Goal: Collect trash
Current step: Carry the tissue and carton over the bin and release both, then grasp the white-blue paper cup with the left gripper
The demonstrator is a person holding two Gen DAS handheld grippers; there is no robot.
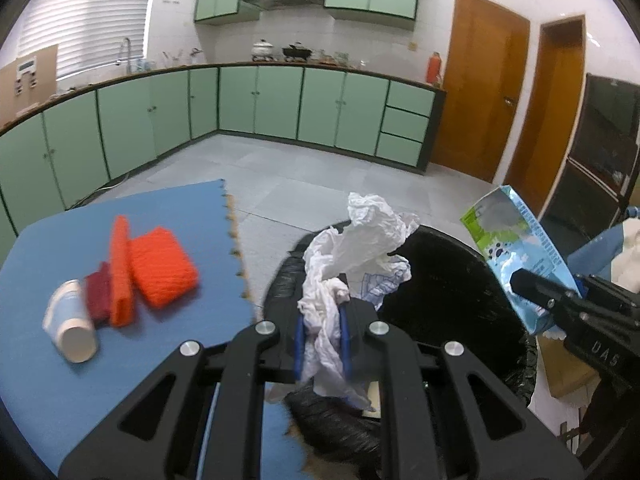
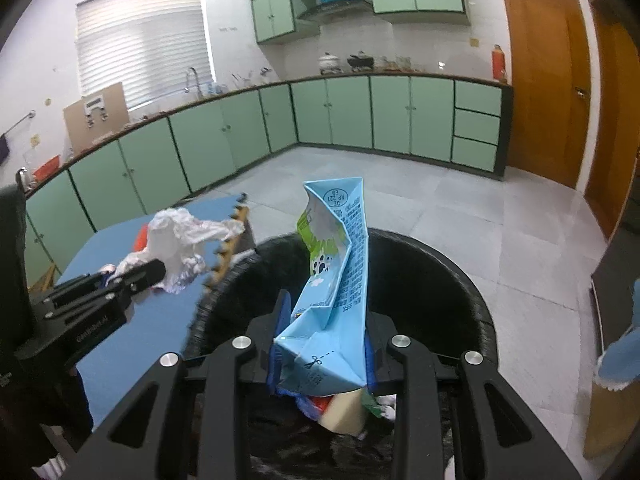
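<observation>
the left gripper [image 1: 323, 322] pinches a crumpled white plastic bag [image 1: 352, 248], light and limp, billowing beyond its jaws over the black lined bin [image 1: 448, 280]. the right gripper [image 2: 326, 344] clamps a flattened blue milk carton [image 2: 336, 280], stiff, held at its base.

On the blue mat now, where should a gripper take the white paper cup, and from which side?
The white paper cup lies on its side on the blue mat, open mouth toward the camera. Grip across its round mid-body from above, on its free left side, since the dark red cloth seems to touch its right.
</observation>
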